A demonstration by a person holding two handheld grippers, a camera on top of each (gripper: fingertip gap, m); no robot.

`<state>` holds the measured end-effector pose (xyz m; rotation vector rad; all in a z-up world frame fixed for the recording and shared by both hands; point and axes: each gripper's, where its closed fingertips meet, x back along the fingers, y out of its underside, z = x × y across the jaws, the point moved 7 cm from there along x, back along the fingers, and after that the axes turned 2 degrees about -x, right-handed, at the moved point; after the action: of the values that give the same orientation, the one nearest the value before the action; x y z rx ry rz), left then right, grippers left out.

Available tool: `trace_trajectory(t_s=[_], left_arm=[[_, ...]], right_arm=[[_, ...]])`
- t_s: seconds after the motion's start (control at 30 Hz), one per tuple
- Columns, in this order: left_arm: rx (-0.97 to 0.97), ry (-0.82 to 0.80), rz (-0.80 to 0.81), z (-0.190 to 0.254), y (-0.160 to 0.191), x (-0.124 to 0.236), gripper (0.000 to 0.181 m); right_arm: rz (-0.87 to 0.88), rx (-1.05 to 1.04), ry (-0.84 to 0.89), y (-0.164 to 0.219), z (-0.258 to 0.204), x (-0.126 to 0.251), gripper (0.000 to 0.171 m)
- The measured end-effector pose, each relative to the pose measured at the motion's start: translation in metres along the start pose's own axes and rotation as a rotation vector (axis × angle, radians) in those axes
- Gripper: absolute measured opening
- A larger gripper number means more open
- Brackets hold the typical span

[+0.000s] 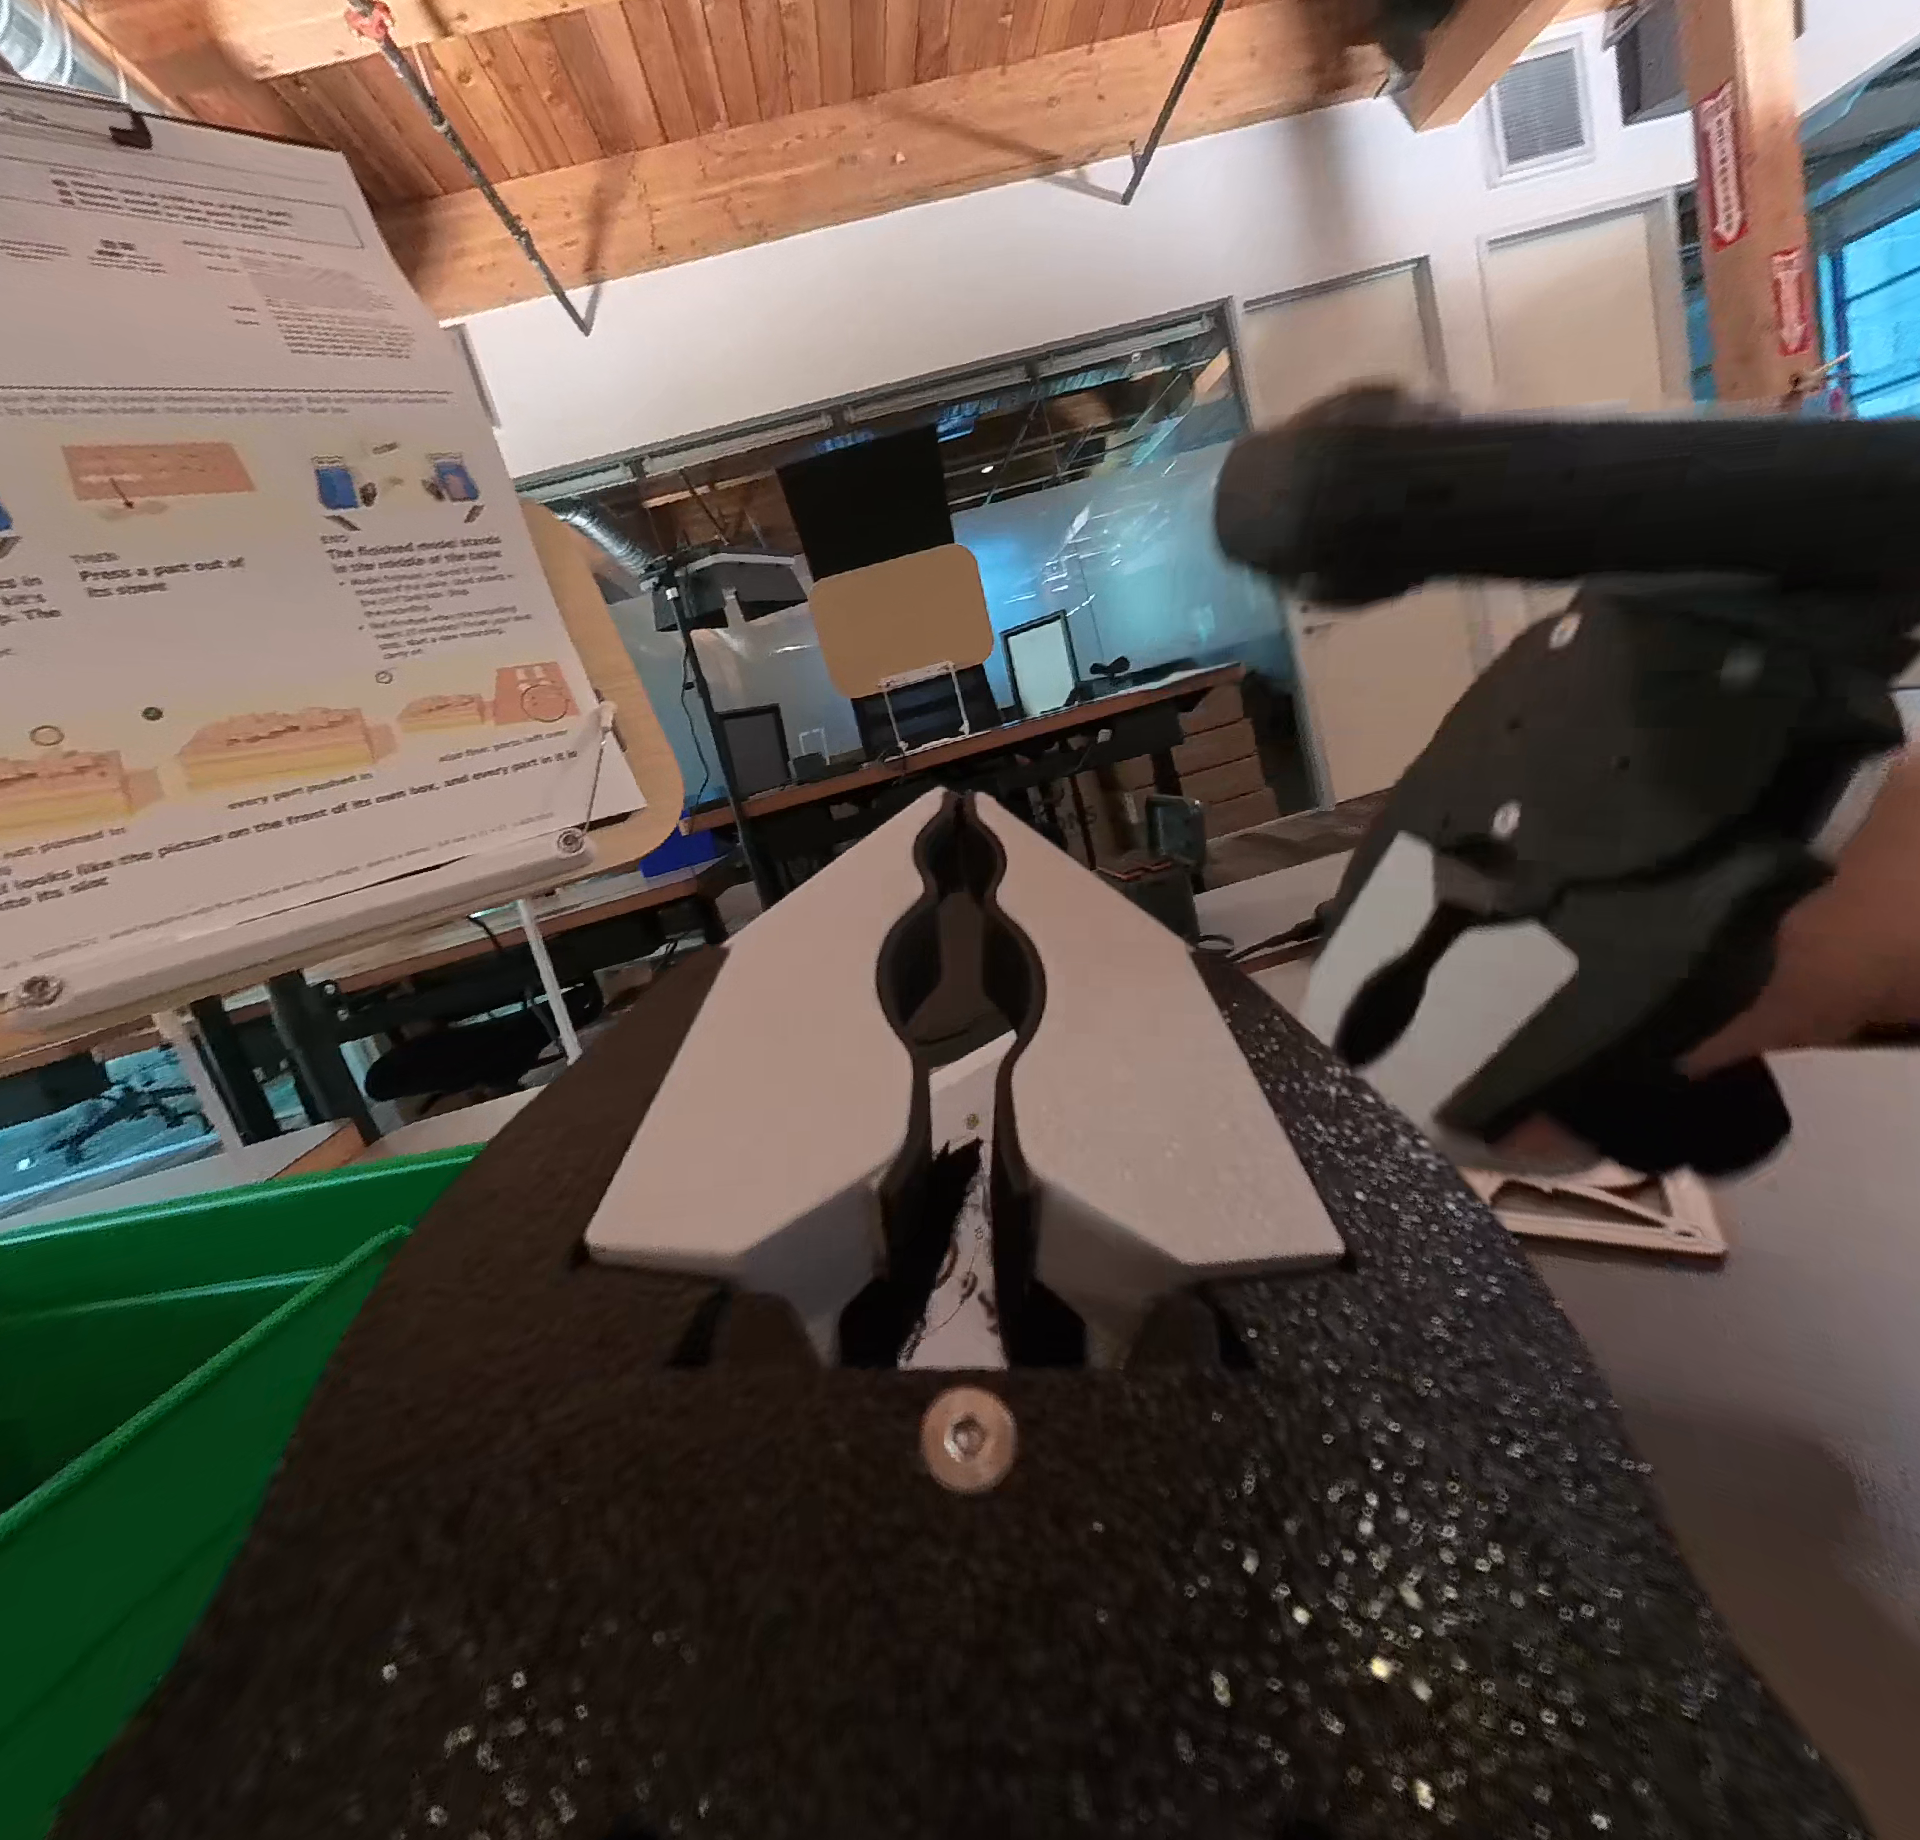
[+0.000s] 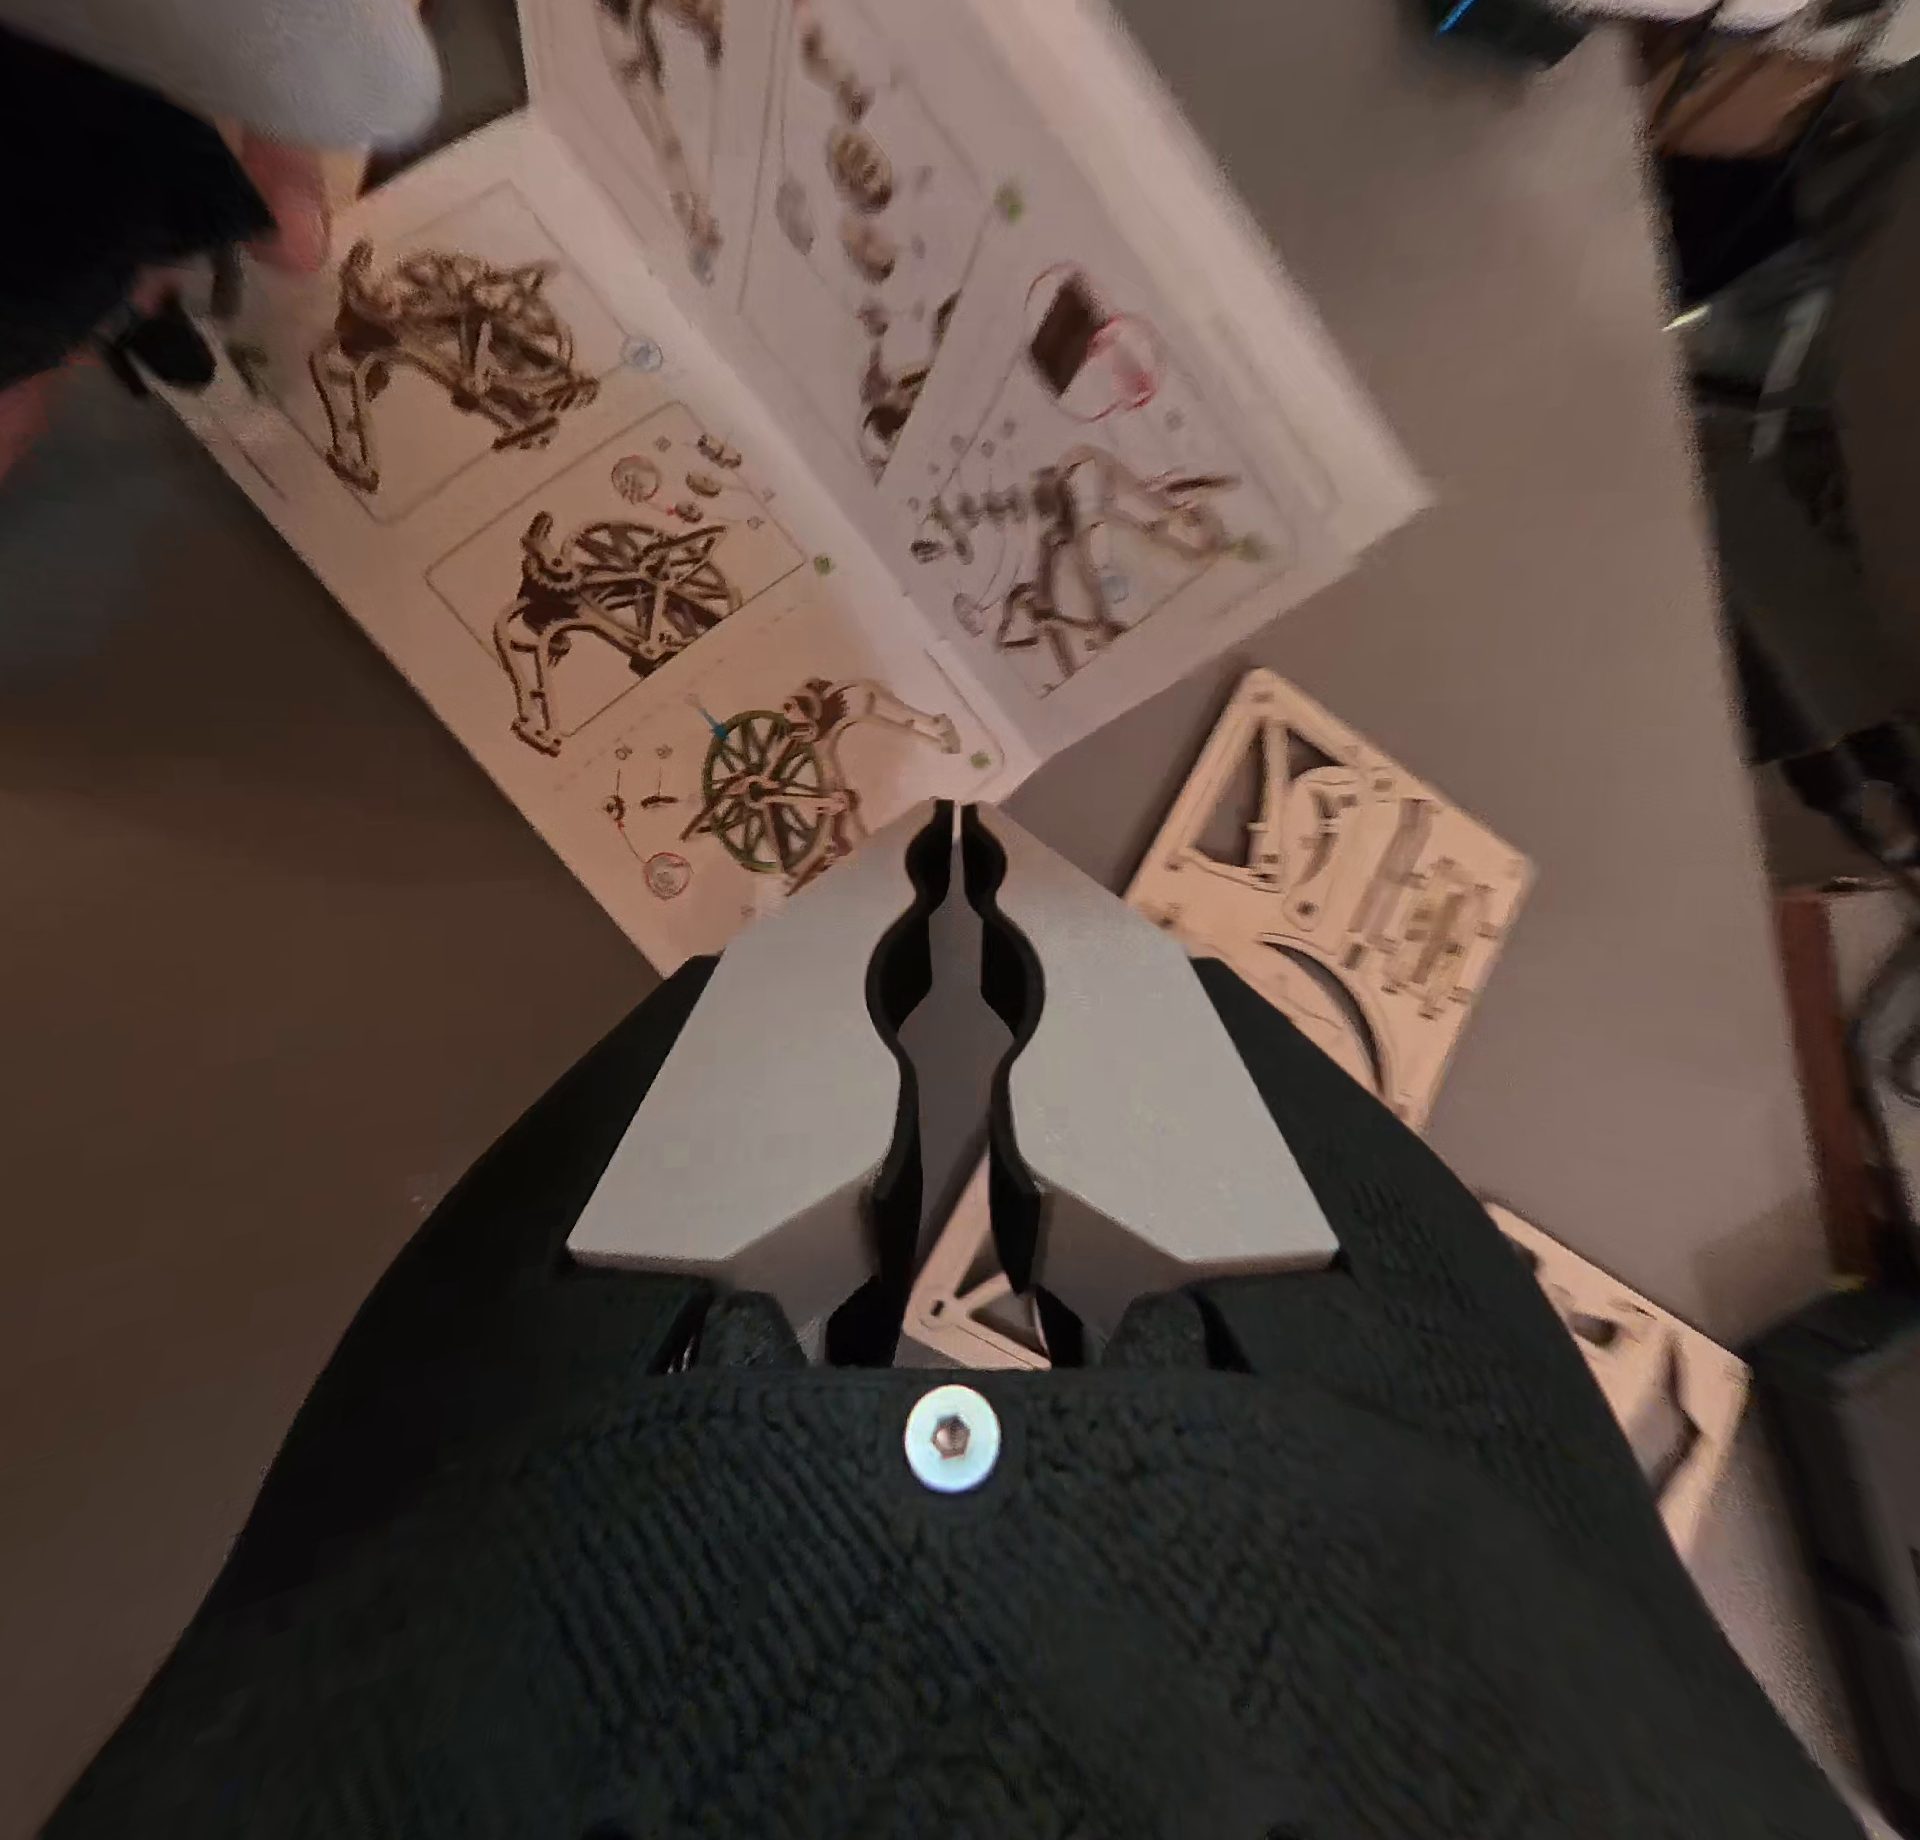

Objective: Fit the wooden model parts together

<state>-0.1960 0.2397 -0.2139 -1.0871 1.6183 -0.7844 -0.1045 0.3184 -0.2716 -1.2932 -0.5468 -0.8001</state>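
Note:
My right gripper (image 2: 956,814) is shut and points down at the grey table. Its tips sit at the near corner of an open instruction booklet (image 2: 644,502); I cannot tell if they pinch a page. A laser-cut wooden parts sheet (image 2: 1340,886) lies just right of the tips, another (image 2: 1631,1375) lies nearer, and part of one shows under the fingers. My left gripper (image 1: 958,803) is shut and empty, raised and pointing out into the room. The left wrist view shows the right gripper (image 1: 1382,1011) in a hand, above a wooden sheet (image 1: 1600,1219).
A green bin (image 1: 156,1395) stands at the lower left of the left wrist view. A white instruction board (image 1: 260,543) stands on a stand behind it. Dark, blurred clutter (image 2: 1787,440) lines the right edge of the table. A blurred grey and black shape (image 2: 208,45) shows at top left. Some 15 centimeters of space lies between my two pairs of fingers.

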Motion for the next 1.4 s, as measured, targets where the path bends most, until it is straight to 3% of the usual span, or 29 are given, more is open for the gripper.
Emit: trace_trajectory(t_s=[0.03,0.13,0.27,0.4,0.5,0.57,0.7,0.93,1.4], left_arm=[[0.004,0.010,0.008,0.001,-0.001,0.000,0.000],[0.013,0.028,0.023,0.002,-0.002,0.001,0.000],[0.083,0.051,0.003,0.004,0.001,0.000,0.000],[0.138,0.076,-0.037,0.008,0.009,-0.001,0.000],[0.045,0.148,-0.014,0.013,0.010,0.001,0.000],[-0.003,0.168,-0.025,0.016,0.014,0.000,0.000],[-0.022,0.202,-0.024,0.022,0.014,0.001,0.000],[-0.113,0.272,-0.005,0.037,0.011,0.003,0.000],[-0.046,0.296,-0.015,0.034,0.016,0.002,0.000]], right_arm=[[0.053,-0.011,0.040,-0.002,0.005,0.012,0.001],[0.211,-0.066,0.171,0.002,0.020,0.060,0.009],[0.287,-0.024,0.429,0.030,0.030,0.139,0.013],[0.223,-0.007,0.686,0.063,0.040,0.203,0.009],[0.088,0.059,0.904,0.085,0.055,0.231,0.007],[0.026,0.052,0.970,0.100,0.065,0.240,0.004],[0.086,-0.022,0.895,0.115,0.072,0.248,0.007],[0.018,-0.107,0.984,0.141,0.086,0.275,0.008],[0.066,-0.159,0.965,0.148,0.092,0.273,0.007]])
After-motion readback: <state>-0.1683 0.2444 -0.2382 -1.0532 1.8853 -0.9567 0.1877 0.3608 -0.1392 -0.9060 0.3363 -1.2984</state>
